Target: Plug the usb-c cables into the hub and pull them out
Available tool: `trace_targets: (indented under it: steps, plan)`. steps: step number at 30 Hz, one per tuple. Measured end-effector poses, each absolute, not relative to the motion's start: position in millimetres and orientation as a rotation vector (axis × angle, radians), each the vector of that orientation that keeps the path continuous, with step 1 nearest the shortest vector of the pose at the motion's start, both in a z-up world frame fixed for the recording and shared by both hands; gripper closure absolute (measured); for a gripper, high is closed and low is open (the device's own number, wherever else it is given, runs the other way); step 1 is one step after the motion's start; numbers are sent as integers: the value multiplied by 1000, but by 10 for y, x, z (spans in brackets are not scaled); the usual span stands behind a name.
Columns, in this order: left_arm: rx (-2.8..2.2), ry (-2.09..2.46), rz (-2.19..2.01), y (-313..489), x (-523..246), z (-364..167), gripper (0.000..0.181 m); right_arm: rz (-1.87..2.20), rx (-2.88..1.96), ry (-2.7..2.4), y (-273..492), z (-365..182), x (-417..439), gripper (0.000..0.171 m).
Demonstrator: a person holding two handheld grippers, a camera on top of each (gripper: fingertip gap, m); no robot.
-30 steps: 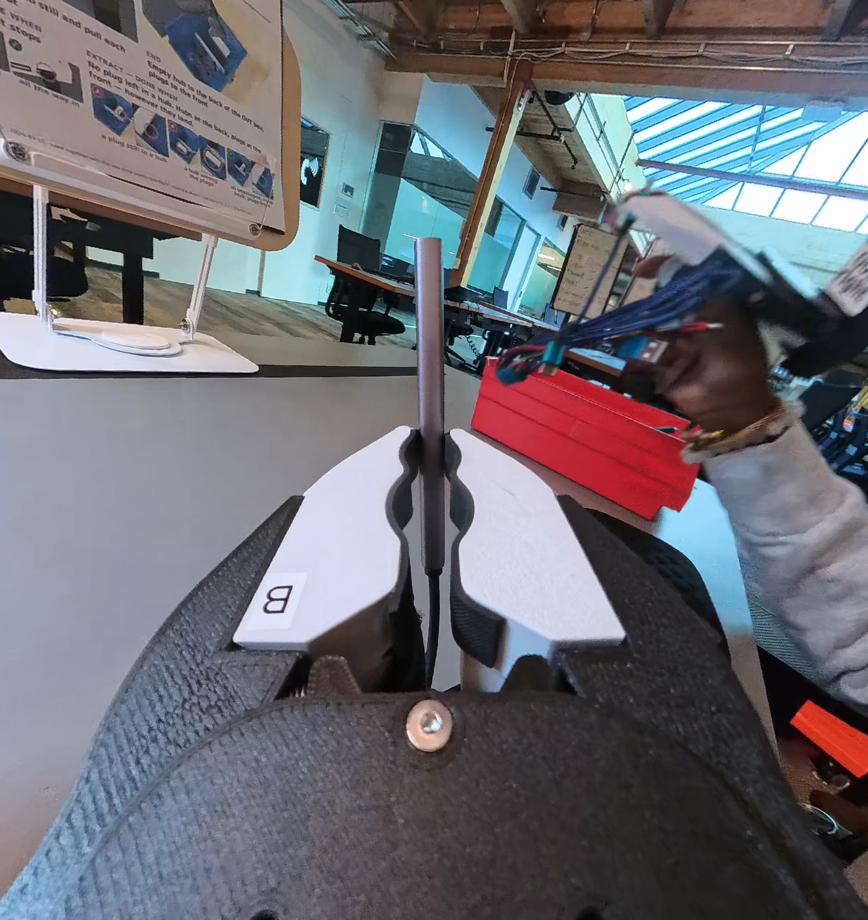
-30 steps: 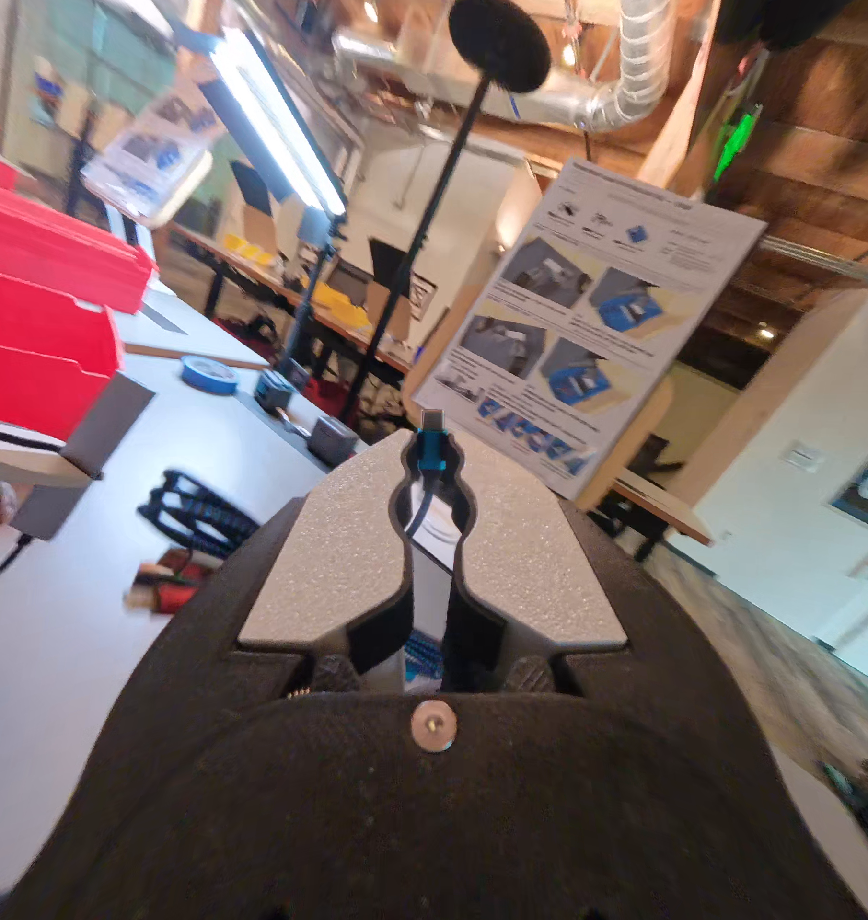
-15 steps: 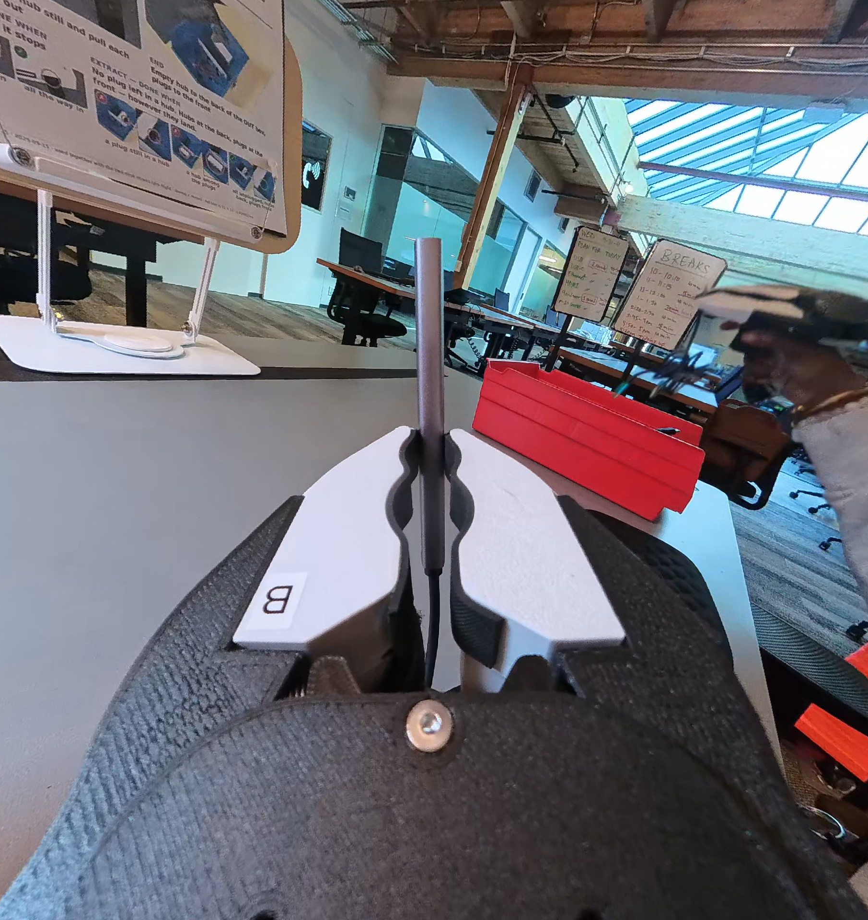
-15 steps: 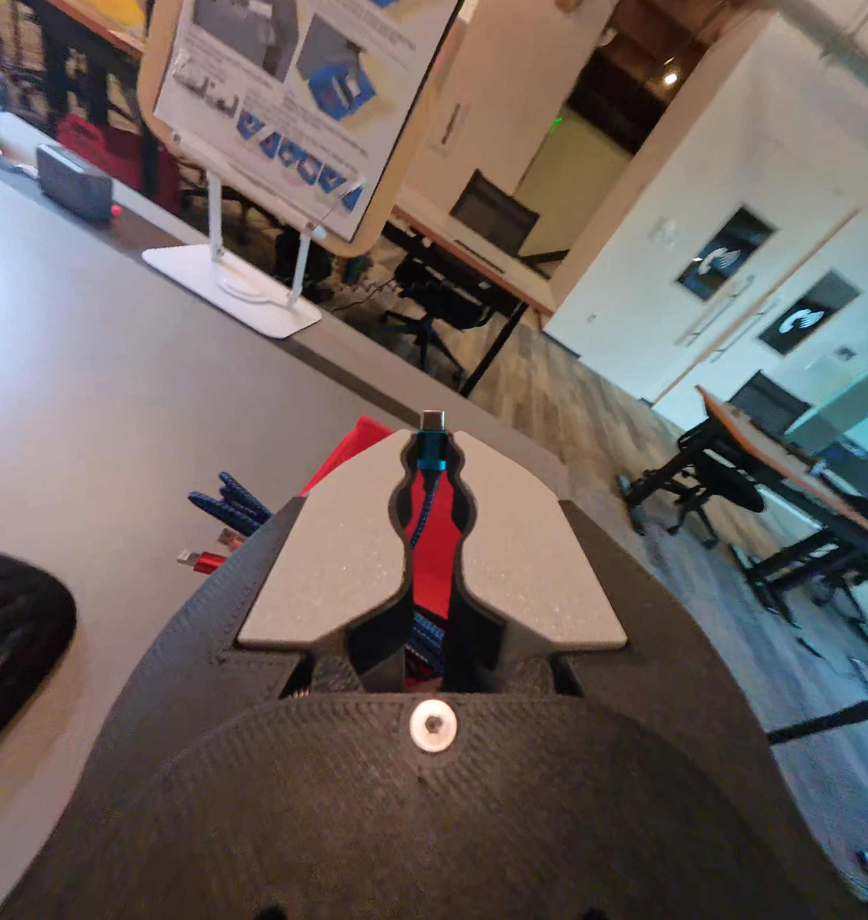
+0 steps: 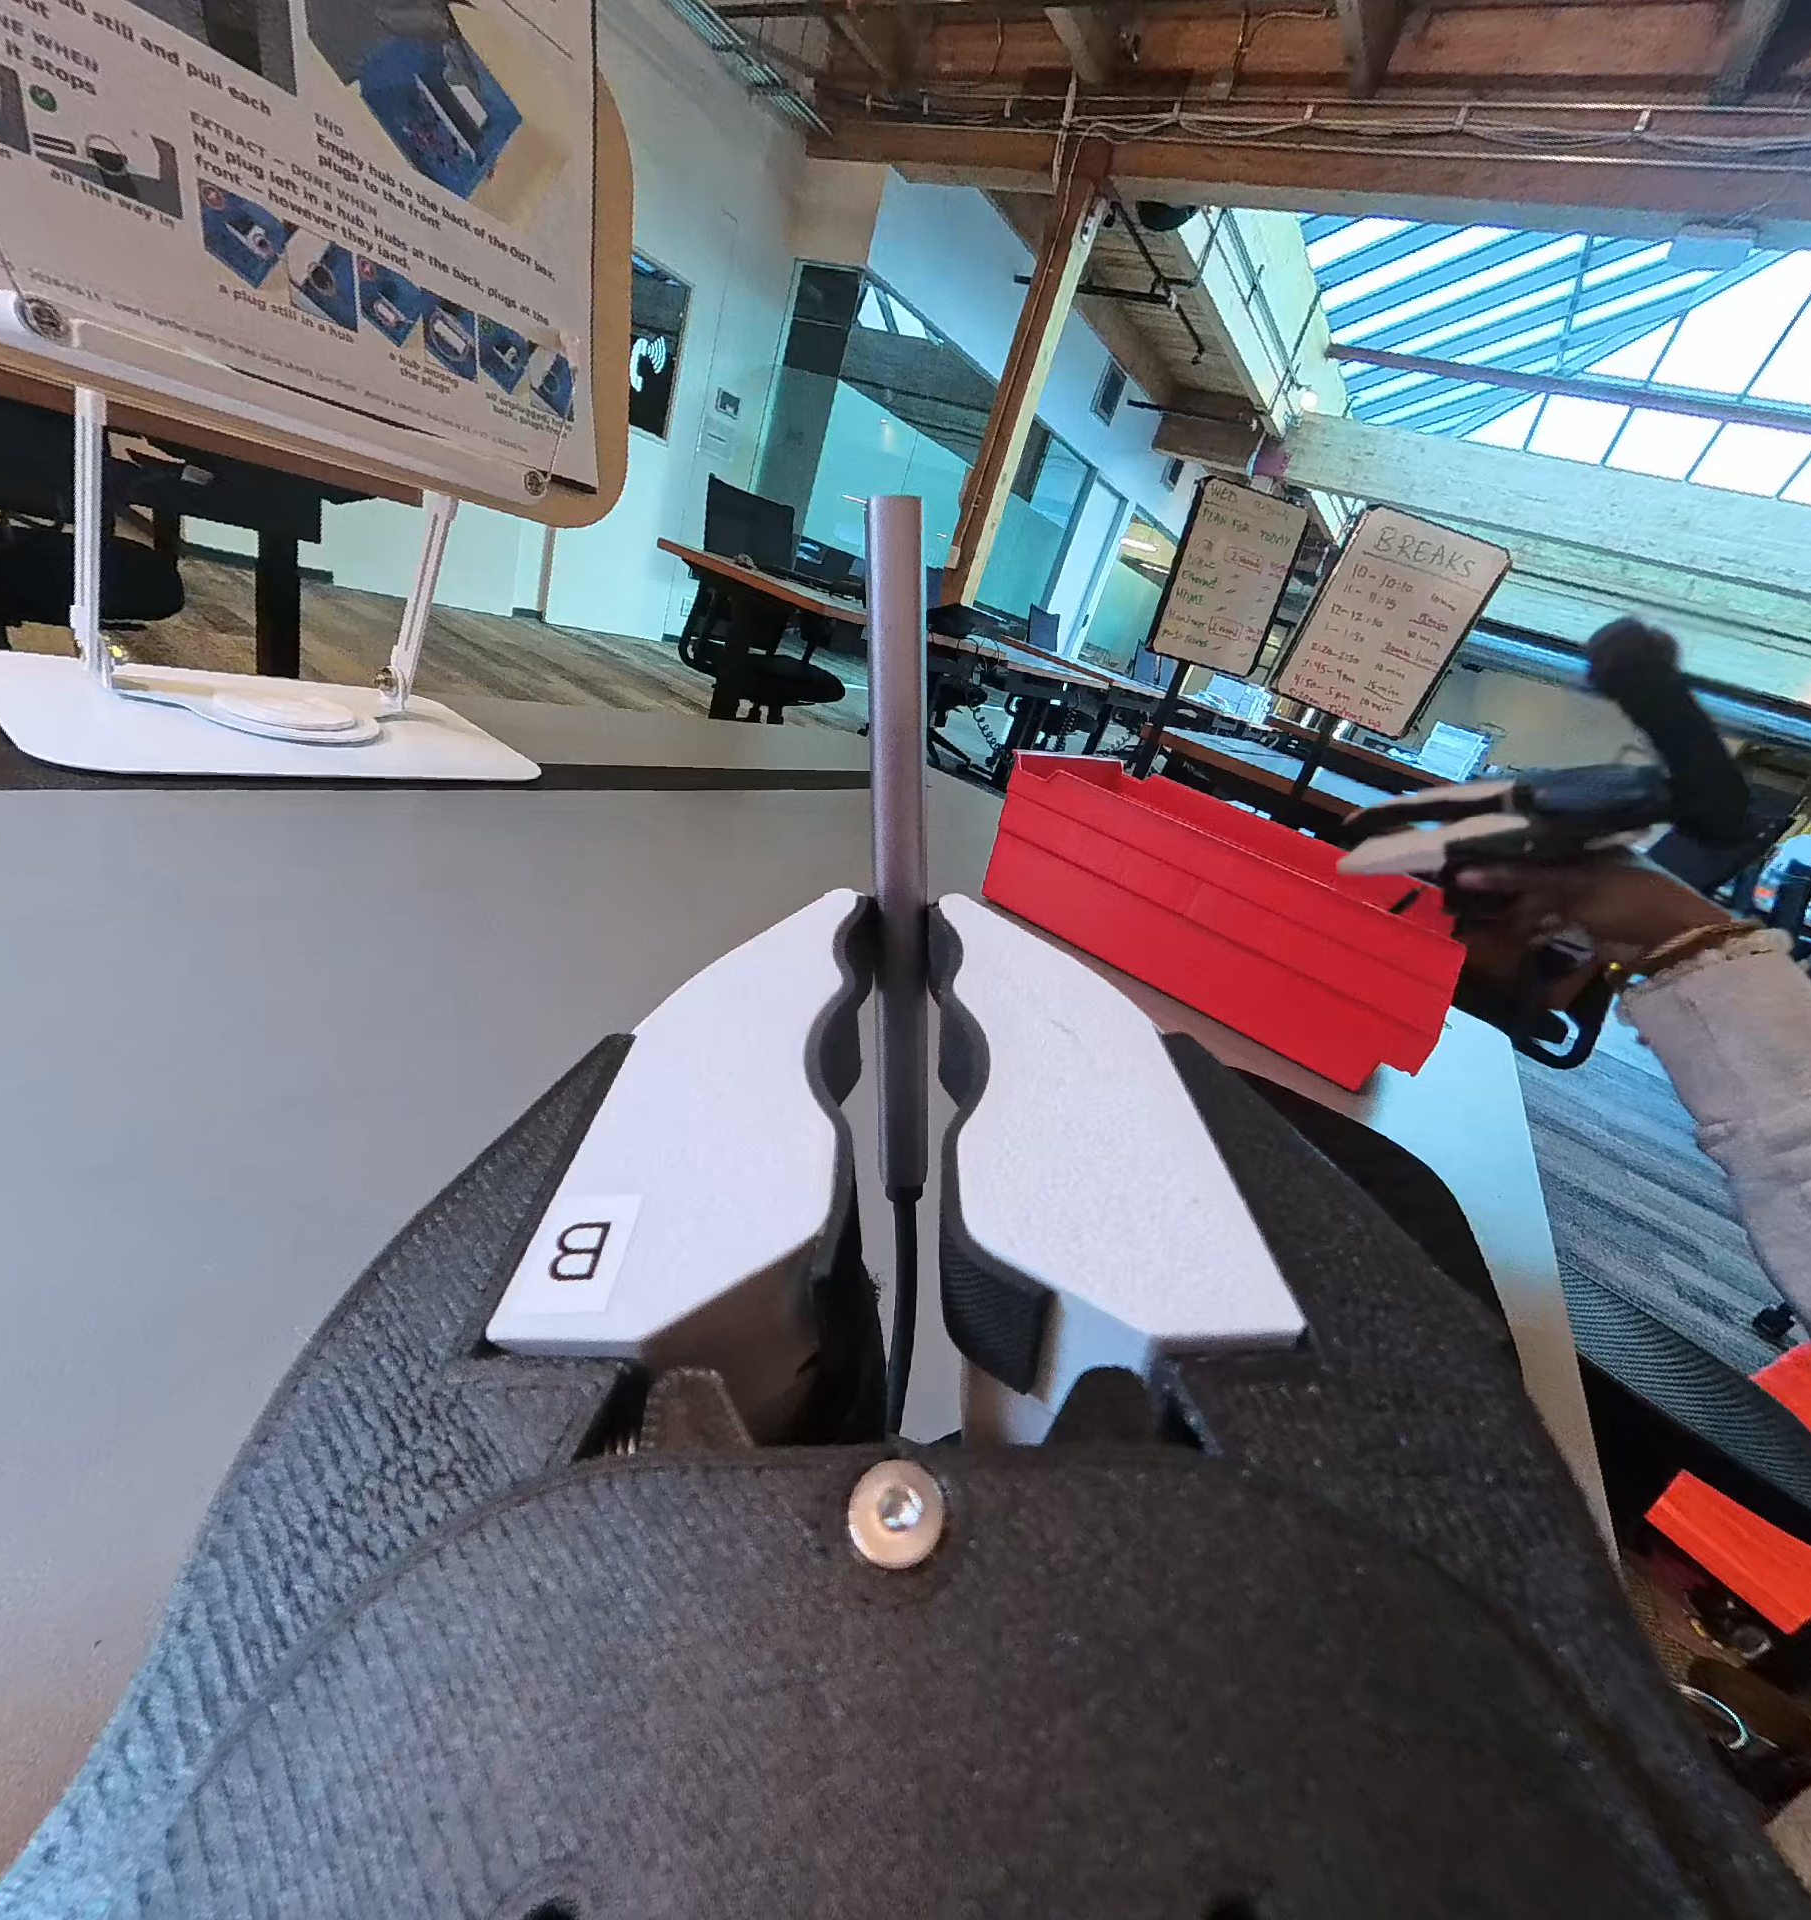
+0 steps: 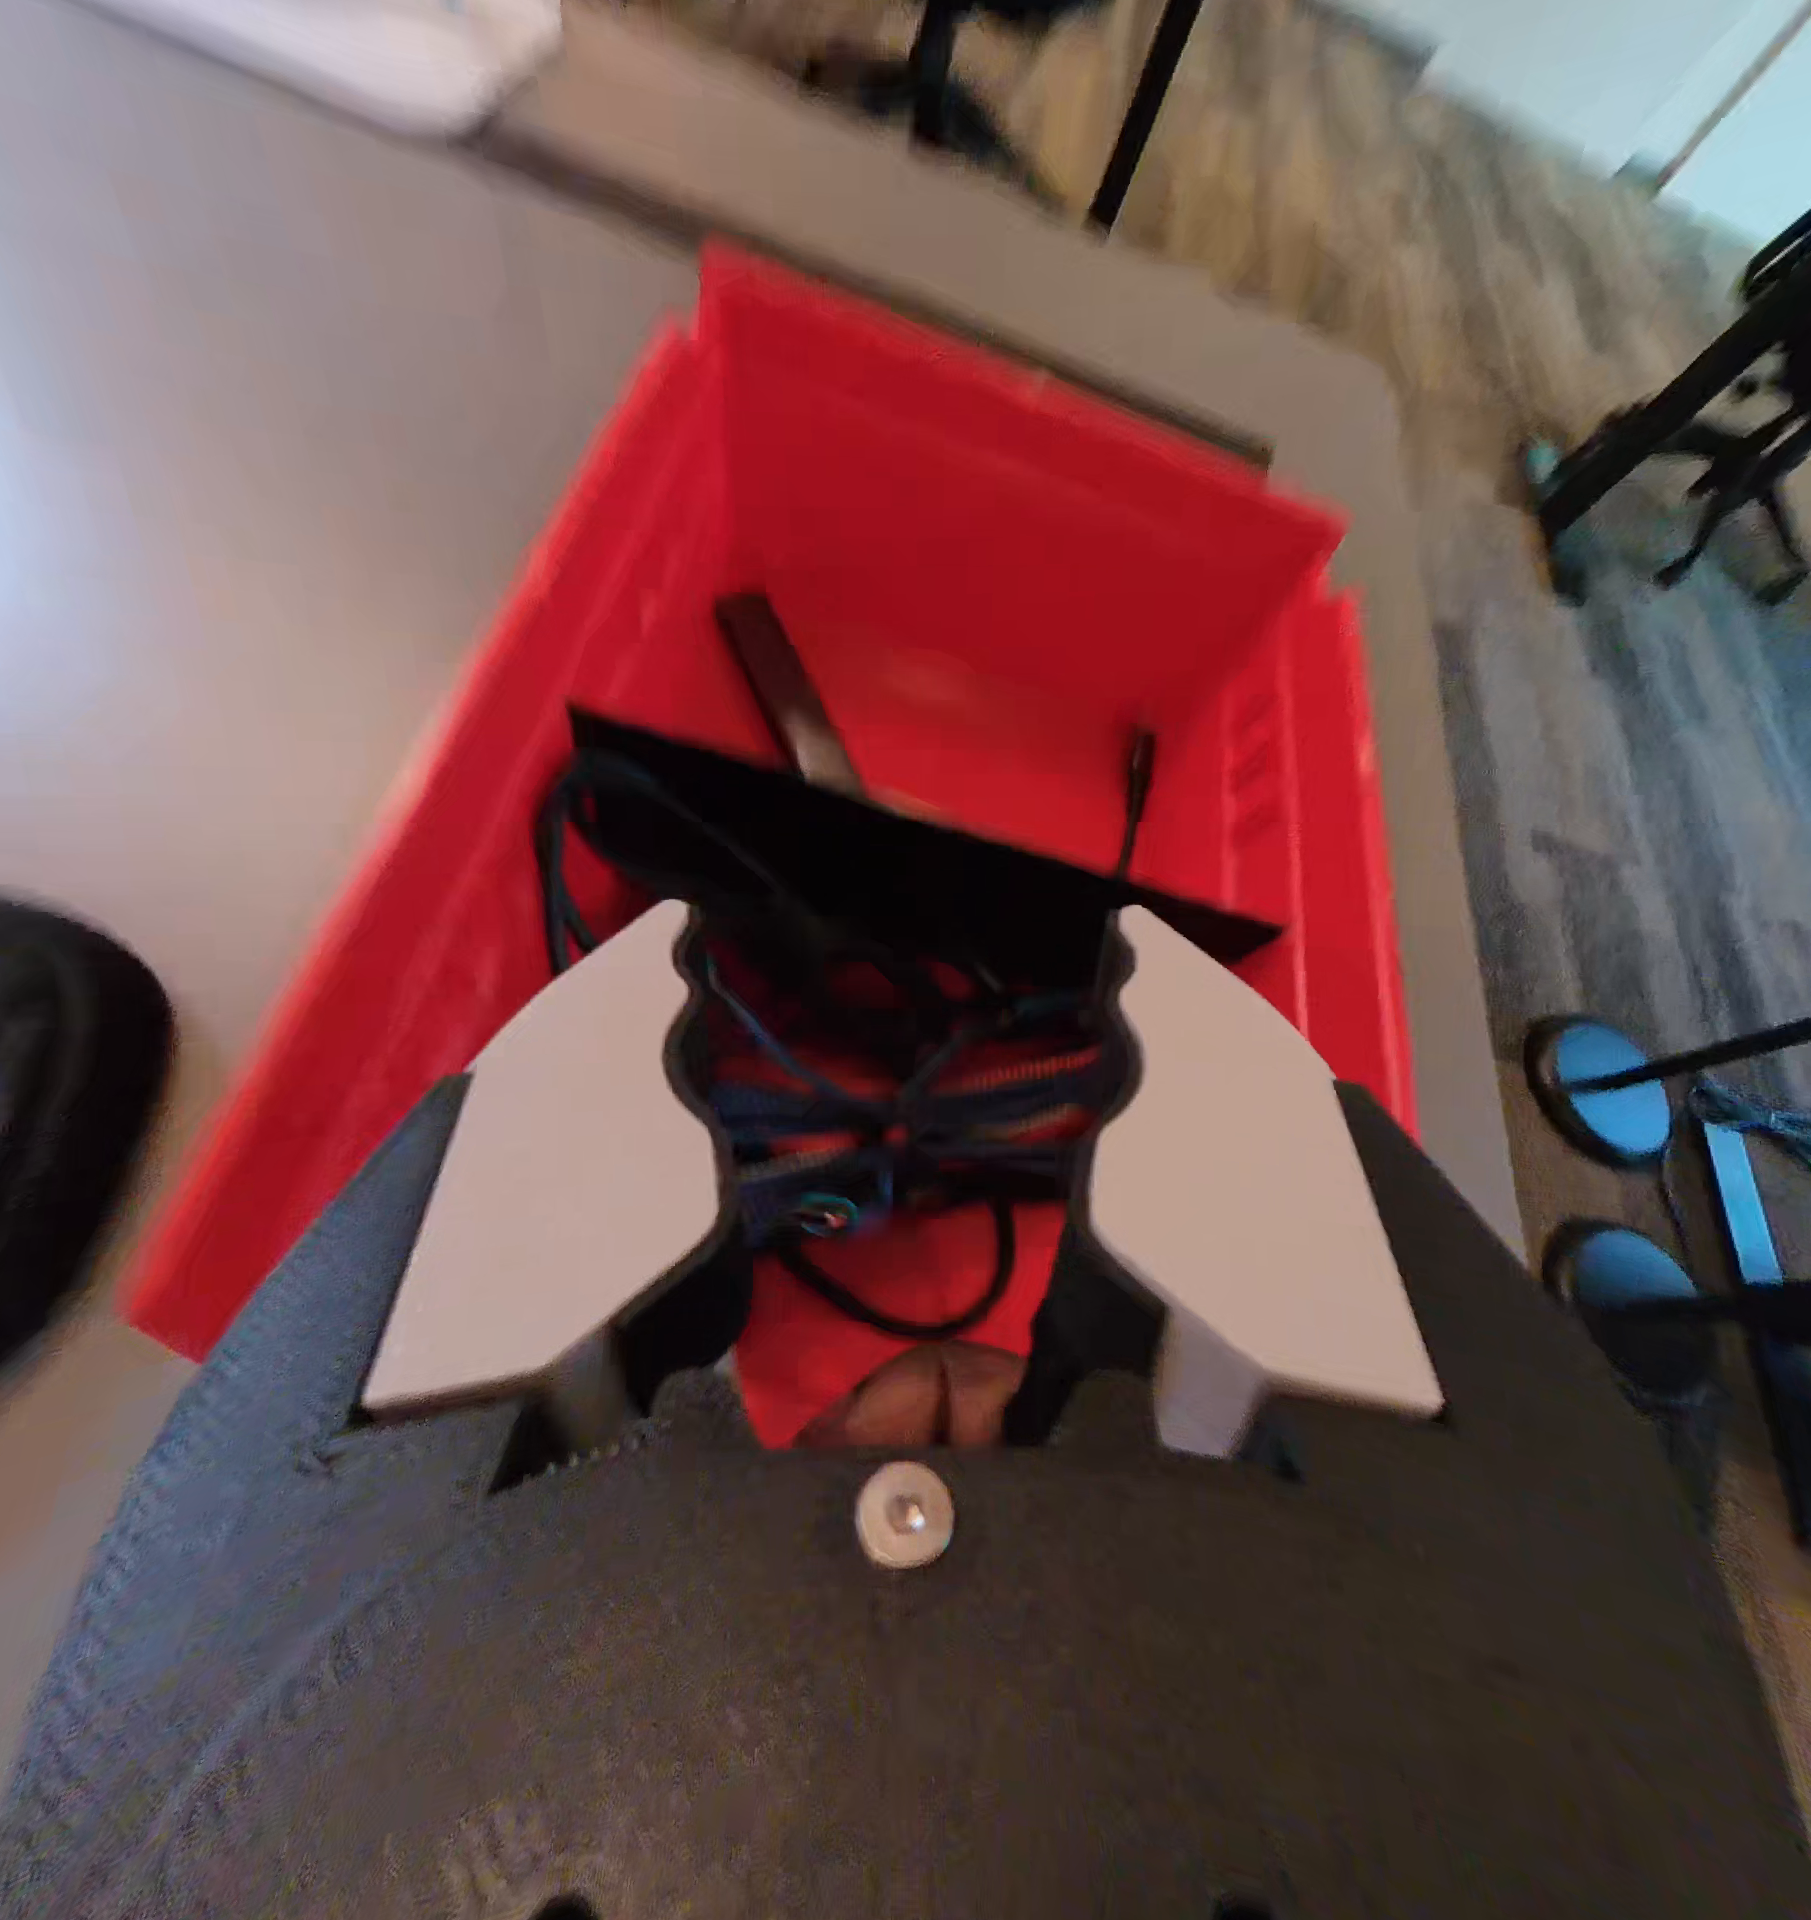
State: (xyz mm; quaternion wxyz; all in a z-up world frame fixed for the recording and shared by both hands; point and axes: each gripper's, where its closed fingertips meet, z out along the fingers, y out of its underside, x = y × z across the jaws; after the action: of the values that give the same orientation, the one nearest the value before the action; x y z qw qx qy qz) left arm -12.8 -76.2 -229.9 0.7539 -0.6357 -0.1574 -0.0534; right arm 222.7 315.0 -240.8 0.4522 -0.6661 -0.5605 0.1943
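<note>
Hub held clear of cables while the right gripper hangs open over the bin

The left gripper (image 5: 896, 925) is clamped on the hub (image 5: 895, 727), a slim grey bar that stands upright out of its fingertips, with a thin black lead running down between the fingers. No plug shows in the part of the hub that sticks up, so it looks unplugged at this moment. It is held above the grey counter (image 5: 309, 987), with a white-footed instruction board (image 5: 257, 187) standing at the far edge.

The right gripper (image 6: 901, 997) has its jaws spread wide and nothing between them. It points down into a red bin (image 6: 444, 935) at the counter's corner. In the left wrist view the same gripper appears off to the right, just beyond the bin's far end, held by a person's hand in a grey sleeve.

Inside the bin, a black divider (image 6: 880, 831) crosses the middle. On the near side lies a tangled bundle of usb-c cables (image 6: 911, 1112), dark blue braid with some red, one plug end showing near the bottom of the pile. Beyond the divider a dark flat bar and another black lead rest against the red floor; the blur makes it hard to tell what these are.

Judging by this, the pull-out part for the present hub appears finished, cables lying loose in the bin. What seems left is putting the hub away, most likely in the bin's far section, and any further hubs not seen here
</note>
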Motion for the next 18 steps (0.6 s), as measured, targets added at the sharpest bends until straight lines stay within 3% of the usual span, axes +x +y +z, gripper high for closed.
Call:
trace_targets:
  steps: [3,7,12,18]
  plan:
    - [-1387,-342,-115,-762,-126,-2297,171,682,-1443,-1185,2778,-1770,1970,98]
    - [-1391,-297,-115,-753,-68,-2283,171,1214,-1074,-1234,1488,-1245,1453,121]
    - [-1419,-41,-111,-703,284,-2243,171,1787,-746,-1739,-188,-1646,987,119]
    - [-1324,201,-177,-773,674,-2116,171,1884,-605,-1852,-939,-2036,577,123]
